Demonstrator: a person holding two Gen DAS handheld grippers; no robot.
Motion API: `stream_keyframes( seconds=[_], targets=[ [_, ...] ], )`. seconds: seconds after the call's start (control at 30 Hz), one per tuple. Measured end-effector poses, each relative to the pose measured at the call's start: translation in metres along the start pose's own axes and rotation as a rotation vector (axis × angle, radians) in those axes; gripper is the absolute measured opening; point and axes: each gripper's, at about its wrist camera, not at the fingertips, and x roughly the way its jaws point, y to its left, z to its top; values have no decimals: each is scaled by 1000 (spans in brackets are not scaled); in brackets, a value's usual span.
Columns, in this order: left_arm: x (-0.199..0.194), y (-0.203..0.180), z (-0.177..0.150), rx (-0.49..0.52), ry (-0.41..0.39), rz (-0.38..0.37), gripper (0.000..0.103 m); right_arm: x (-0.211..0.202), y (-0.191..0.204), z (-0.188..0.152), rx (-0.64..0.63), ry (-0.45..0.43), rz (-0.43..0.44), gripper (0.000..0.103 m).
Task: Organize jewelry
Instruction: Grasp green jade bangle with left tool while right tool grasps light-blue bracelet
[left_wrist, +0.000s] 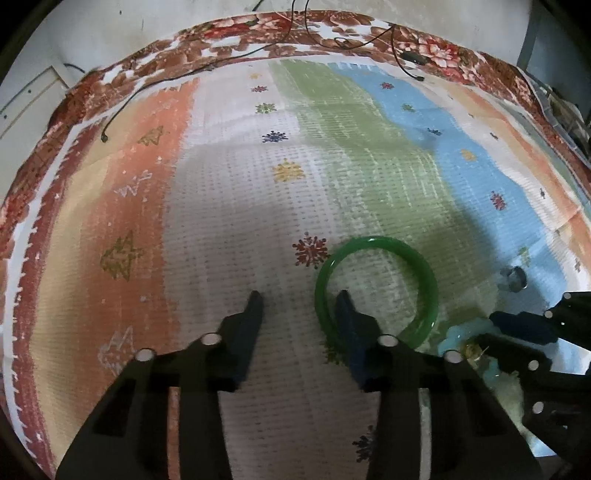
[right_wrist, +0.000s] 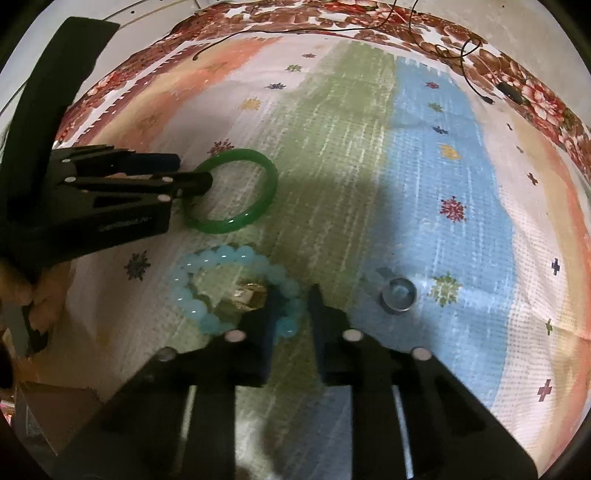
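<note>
My right gripper (right_wrist: 290, 295) hangs with its fingers parted astride the near rim of the pale blue bead bracelet (right_wrist: 221, 258), poised, I judge, to pinch the strand; a small gold piece (right_wrist: 251, 295) lies inside the loop. Just beyond the bracelet, my left gripper (left_wrist: 299, 295) straddles the rim of the green bangle (left_wrist: 376, 288), fingers released, one tip inside the hoop, ready to lift it. Right of the bracelet a silver ring (right_wrist: 399, 293) waits on the striped cloth (right_wrist: 424, 184) covering the worktop.
</note>
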Motion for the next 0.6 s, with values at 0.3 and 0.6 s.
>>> stream_keyframes(
  seconds=[0.3, 0.6],
  targets=[
    [-13, 26, -5, -128, -19, -45, 6, -17, 8, 0, -43, -25, -22, 12],
    [-49, 25, -14, -125, -53, -121, 6, -53, 28, 12, -71, -76, 3, 12]
  ],
)
